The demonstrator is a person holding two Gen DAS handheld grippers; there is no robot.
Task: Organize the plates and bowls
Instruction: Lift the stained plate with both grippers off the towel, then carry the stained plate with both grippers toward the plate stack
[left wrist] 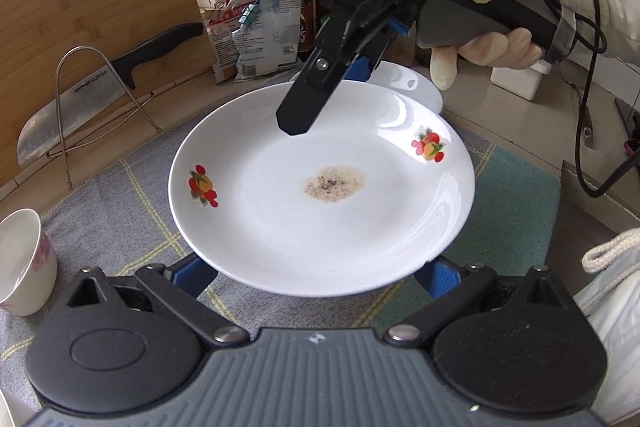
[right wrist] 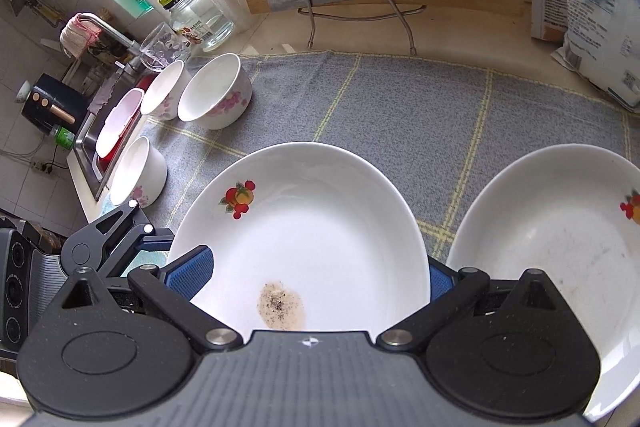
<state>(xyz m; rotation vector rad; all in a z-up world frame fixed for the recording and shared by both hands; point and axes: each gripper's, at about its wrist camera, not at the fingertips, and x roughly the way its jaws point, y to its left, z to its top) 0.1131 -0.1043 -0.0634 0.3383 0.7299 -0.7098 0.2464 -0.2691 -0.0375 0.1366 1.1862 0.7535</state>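
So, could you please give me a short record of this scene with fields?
plate in play: white fruit-printed plate, brown stain at centre
left gripper: open, at its near rim
right gripper: straddles the far rim; grip unclear
beside it: second white fruit-printed plate
bowls: three white pink-flowered bowls on grey checked cloth

I see a white plate with red-orange fruit prints and a brown speckled stain, on a grey cloth with yellow check lines; white bowls carry pink flowers.
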